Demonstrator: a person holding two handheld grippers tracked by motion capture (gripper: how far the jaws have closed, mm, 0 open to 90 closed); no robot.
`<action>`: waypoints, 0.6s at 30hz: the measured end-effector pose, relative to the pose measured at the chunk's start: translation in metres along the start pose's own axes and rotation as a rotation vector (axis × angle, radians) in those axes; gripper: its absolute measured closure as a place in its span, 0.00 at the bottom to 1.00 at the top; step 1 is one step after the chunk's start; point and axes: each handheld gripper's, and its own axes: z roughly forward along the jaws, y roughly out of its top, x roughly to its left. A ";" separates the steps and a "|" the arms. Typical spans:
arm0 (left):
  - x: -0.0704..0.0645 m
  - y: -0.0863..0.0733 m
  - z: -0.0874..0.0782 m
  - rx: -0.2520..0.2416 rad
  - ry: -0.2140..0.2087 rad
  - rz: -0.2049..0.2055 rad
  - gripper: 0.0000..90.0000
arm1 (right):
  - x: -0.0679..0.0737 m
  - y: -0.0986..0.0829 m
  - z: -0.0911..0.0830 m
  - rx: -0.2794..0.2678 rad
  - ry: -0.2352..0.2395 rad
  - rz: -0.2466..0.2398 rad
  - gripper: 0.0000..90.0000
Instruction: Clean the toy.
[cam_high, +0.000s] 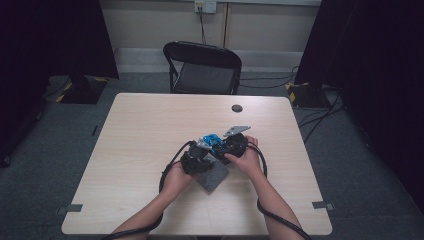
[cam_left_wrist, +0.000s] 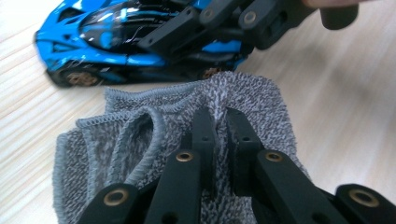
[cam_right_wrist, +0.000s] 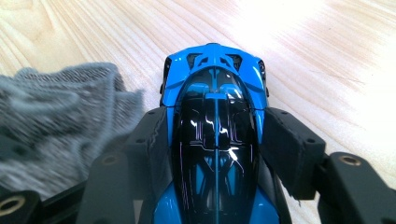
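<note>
**Soft cloth pinched, slick car clamped**

Nearest the table's (cam_high: 150, 210) front edge: the cloth (cam_high: 214, 176), lying flat just on the near side of the car (cam_high: 214, 141), its far hem almost touching the wheels. Looked limp and light, knitted and grey, folded in loose layers with stitched hems; likely to sag and unfold if lifted by one corner, so best taken through a full fold. Left gripper (cam_left_wrist: 219, 130) down on it, jaws drawn nearly together with a ridge of cloth (cam_left_wrist: 140, 135) pinched between them.

Just past the cloth: the car (cam_right_wrist: 215, 93), blue with a glossy black canopy, sitting on its wheels on the wood. Judged hard, light and slippery, with thin vents and fins at the nose that could snap or scratch. Right gripper (cam_right_wrist: 215, 140) clamped across the middle of the body, one jaw on each flank, padded faces against the paint; held at the widest, sturdiest part, clear of the nose. Seen from the left gripper view, the same car (cam_left_wrist: 116, 42) side-on behind the cloth, under the right gripper's arms.

Farther off beyond the car: a small dark disc (cam_high: 237, 108) on the table, and a black chair (cam_high: 204, 67) past the far edge.
</note>
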 end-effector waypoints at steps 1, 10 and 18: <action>0.000 0.001 0.003 0.003 0.002 0.000 0.92 | 0.000 0.000 0.000 -0.001 0.000 0.001 0.47; -0.007 -0.002 0.015 0.017 0.021 0.041 0.56 | -0.001 -0.001 0.000 -0.008 0.003 0.005 0.47; -0.008 -0.003 0.021 0.049 0.049 0.099 0.66 | 0.000 -0.002 -0.001 -0.009 -0.001 0.002 0.47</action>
